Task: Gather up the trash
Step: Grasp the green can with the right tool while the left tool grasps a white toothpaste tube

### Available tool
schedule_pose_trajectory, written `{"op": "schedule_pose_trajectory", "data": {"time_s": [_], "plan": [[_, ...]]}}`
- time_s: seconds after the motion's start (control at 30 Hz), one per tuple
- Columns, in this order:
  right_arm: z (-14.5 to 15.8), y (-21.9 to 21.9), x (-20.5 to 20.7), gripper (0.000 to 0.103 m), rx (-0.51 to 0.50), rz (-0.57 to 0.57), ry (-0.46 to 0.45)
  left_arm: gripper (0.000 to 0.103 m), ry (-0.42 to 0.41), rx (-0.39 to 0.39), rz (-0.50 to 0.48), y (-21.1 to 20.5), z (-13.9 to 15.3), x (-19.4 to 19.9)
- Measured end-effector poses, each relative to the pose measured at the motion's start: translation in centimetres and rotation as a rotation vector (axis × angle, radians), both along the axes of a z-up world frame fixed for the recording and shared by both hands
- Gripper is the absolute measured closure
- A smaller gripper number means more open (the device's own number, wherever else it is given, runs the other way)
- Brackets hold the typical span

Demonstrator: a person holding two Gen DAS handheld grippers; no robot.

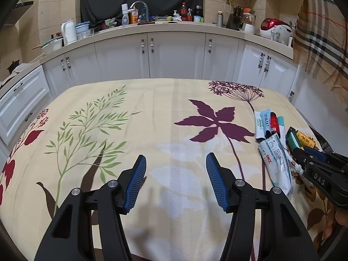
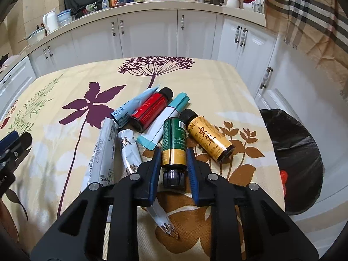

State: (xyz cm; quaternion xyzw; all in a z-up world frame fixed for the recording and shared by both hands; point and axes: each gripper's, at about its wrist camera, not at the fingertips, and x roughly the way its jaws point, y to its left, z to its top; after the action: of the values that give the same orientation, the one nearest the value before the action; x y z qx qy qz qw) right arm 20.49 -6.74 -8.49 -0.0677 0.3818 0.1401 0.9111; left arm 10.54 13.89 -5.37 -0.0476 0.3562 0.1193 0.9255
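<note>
Left gripper point(image 1: 176, 182): it hangs over a bare part of the flowered tablecloth point(image 1: 152, 108). Its jaws stand wide apart and hold nothing.

Trash pile: it lies on the right side of the table. A long white packet point(image 2: 102, 150) and a small crinkled packet point(image 2: 130, 150) lie on the left of the pile. A red bottle point(image 2: 152, 108) and a teal and white packet point(image 2: 165, 119) lie further back.

Right gripper point(image 2: 174, 163): its jaws are narrow, and the blue pads sit on both sides of the green and gold bottle point(image 2: 174, 139). They look pressed on the gold end, just above the dark cap.

Yellow bottle point(image 2: 208, 137): it lies just beside the green one, on its right.

Bin: a black bag point(image 2: 300, 152) hangs open past the right edge of the table. Something red point(image 2: 282, 175) shows inside it.

How to do it well: I think the next job is to lift the bottle. Keep the squeeze firm, because the bottle is round and smooth and could slip. Lift it straight up first, so it does not bump the yellow bottle. Then carry it over the bag and let go only when it is above the opening.
</note>
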Motion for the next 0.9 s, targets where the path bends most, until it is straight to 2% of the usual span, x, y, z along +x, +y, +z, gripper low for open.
{"op": "schedule_pose_trajectory", "data": {"time_s": [0.47,0.73,0.9], "plan": [[2.2,-3.7,-2.4,0.08,0.039,-0.043,-0.087,0.047,0.007,-0.014,-0.077,-4.0,0.1,0.5],[2.3,-7.2,-3.5,0.08,0.046,-0.105,-0.109,0.047,0.009,-0.059,-0.154,-7.6,0.2,1.1],[2.1,-8.9,-3.8,0.08,0.061,-0.133,-0.112,0.047,0.035,-0.041,-0.187,-9.8,-0.8,2.0]]}}
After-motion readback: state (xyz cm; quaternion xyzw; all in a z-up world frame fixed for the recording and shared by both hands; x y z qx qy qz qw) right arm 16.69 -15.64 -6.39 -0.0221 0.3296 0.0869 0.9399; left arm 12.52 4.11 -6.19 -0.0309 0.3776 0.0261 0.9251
